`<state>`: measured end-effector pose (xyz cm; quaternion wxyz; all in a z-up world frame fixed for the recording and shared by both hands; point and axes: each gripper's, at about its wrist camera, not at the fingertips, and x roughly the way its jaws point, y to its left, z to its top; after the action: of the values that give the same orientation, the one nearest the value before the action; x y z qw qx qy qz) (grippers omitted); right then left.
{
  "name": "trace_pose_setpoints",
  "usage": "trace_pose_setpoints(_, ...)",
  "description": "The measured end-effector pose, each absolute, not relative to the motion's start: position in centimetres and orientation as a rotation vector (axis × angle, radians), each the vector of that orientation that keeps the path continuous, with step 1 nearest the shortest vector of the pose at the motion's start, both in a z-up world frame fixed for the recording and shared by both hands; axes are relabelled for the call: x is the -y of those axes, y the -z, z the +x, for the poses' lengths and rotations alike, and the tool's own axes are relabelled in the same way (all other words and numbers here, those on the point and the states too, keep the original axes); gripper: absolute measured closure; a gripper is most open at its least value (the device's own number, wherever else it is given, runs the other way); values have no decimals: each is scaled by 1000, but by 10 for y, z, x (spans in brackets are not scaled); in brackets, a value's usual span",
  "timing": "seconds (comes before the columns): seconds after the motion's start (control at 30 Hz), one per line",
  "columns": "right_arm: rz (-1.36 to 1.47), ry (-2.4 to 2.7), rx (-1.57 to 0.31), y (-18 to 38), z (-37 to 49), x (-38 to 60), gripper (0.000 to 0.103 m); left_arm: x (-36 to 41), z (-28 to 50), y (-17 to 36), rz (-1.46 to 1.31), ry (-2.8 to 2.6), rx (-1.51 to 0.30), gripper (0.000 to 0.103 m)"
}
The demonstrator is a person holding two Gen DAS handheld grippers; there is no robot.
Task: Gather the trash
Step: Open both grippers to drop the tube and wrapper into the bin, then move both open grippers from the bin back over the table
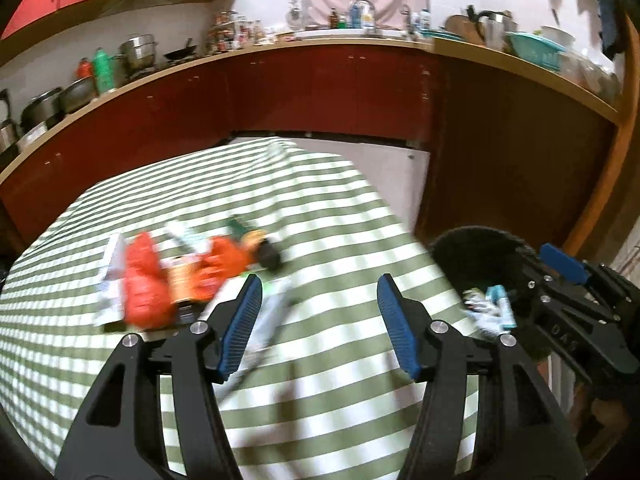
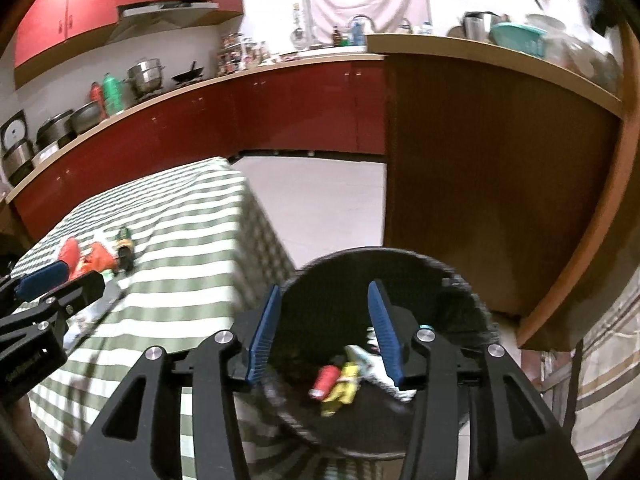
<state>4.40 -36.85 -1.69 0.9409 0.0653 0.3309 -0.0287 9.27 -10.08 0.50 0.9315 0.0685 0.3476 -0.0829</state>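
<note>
The right tool (image 2: 324,336) is being held spread and empty over the black bin (image 2: 472,300); the left tool (image 1: 318,320), likewise spread, over the striped worktop (image 1: 320,200)

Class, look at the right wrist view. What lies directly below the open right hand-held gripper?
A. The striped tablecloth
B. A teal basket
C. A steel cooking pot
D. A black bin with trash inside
D: the right hand-held gripper hangs open over the black bin, with a red can and yellow wrapper lying at its bottom.
</note>
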Motion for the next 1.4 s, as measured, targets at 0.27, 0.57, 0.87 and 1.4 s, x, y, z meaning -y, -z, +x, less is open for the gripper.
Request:
trace_pose_setpoints(0.27, 105, -41, -694, 12, 44, 299, 56, 23, 82, -6, 104, 50, -721, 45)
trace_pose_setpoints(0.57, 57, -139, -720, 11, 43, 228, 55, -51, 69, -3, 62, -54, -732, 45)
trace_pose_setpoints(0.87, -2, -222, -749, 16, 35, 171, 53, -102, 59, 2, 16, -123, -746, 45)
trace_pose_setpoints(1.4, -62, -145, -825, 32, 37, 164, 47, -116, 55, 8, -18, -109, -748, 45)
